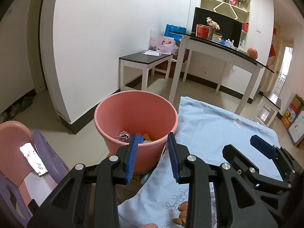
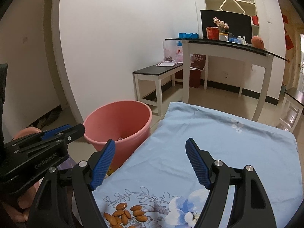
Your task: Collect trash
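Over pink bin (image 1: pixel 135 117): L gripper (image 1: pixel 153 157) part open, empty. R gripper (image 2: pixel 150 163) wide, empty, above almonds (image 2: pixel 125 214) on blue cloth (image 2: pixel 218 142).

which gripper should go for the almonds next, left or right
Right, probably. The right gripper hangs open over the blue cloth, with the almonds just below its fingers. The left gripper, also empty, points at the pink bucket, with the almonds off to its right.
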Tool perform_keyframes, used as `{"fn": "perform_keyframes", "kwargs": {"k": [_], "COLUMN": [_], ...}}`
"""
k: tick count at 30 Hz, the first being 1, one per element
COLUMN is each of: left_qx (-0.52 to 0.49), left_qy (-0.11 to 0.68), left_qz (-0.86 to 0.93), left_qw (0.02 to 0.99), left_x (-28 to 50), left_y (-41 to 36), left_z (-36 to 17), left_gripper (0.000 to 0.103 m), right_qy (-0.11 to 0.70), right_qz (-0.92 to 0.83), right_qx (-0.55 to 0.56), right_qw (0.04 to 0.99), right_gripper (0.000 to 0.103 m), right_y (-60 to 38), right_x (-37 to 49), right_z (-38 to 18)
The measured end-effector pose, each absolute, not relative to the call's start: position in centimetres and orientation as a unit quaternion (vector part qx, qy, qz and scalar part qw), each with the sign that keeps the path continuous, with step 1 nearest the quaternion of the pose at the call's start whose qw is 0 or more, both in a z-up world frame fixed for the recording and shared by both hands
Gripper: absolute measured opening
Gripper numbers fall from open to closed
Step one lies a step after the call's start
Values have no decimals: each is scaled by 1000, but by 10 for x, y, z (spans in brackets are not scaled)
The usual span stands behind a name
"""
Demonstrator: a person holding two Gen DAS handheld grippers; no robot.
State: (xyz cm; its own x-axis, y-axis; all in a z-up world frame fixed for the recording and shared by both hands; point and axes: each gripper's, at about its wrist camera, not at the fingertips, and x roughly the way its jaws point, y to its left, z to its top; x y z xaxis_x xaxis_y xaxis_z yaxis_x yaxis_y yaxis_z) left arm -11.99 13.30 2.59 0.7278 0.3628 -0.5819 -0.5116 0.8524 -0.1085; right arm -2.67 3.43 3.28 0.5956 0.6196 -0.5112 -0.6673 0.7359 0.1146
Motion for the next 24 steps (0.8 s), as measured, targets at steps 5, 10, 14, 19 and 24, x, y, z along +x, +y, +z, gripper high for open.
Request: {"fn": "perform_keyframes", "kwargs": {"k": [5, 10, 14, 19, 24], "left_qx": [-130, -131, -130, -130, -128], "left_qy": [280, 282, 283, 283, 283], "left_qz": [238, 236, 235, 235, 235], "left_qw": [921, 921, 921, 921, 921], "left_x": [-121, -120, -120, -119, -119], "left_y": [129, 128, 126, 126, 125], "left_z": [28, 28, 28, 28, 28], "left_gripper": [33, 33, 33, 33, 33], "right_qy": [260, 256, 255, 256, 257], "right_qz": [354, 349, 347, 346, 347], "right_qx": [-40, -37, -35, -33, -32], "right_qw": [897, 901, 902, 902, 902], "right_gripper": [75, 75, 75, 75, 75], "right_y": [26, 21, 19, 18, 18], "right_x": [-26, -27, -28, -29, -28], "right_z": [36, 38, 39, 39, 39]}}
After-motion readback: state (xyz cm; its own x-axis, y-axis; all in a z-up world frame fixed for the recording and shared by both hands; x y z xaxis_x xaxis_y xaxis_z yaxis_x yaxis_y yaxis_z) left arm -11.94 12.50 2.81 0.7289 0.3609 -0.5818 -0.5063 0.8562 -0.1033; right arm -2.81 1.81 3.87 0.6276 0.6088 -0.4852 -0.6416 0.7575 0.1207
